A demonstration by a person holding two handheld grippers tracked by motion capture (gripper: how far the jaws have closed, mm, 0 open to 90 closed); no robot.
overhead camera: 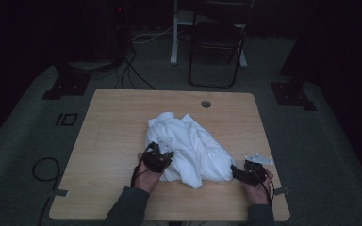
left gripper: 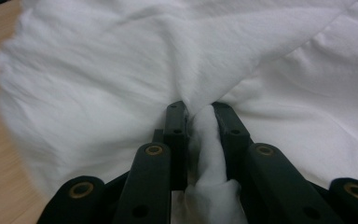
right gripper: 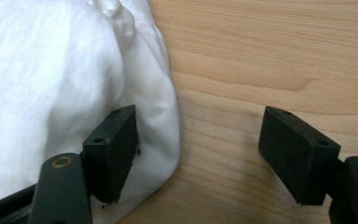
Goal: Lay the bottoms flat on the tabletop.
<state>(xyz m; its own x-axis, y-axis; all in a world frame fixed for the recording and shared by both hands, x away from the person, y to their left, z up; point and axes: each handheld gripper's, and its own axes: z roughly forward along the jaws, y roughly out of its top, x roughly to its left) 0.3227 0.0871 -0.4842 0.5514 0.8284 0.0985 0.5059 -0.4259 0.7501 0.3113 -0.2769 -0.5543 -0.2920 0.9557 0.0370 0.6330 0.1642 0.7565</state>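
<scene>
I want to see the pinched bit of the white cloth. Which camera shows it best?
The left gripper view: a fold of the white cloth is squeezed between the left tool and its two black jaws, up close. The high view shows the whole crumpled cloth, small and dim. The right gripper view shows its edge beside the open right tool.

A crumpled white cloth point(overhead camera: 188, 147) lies on the light wooden table point(overhead camera: 113, 136), a little right of the frame's middle in the high view. My left gripper point(overhead camera: 159, 157) sits at the cloth's lower left edge, a fold of it between the jaws. My right gripper point(overhead camera: 250, 173) sits at the lower right, just beside the cloth's corner. A round hole in the tabletop point(overhead camera: 206, 104) lies behind the cloth, and a black folding chair point(overhead camera: 217, 42) stands beyond the table's far edge.
</scene>
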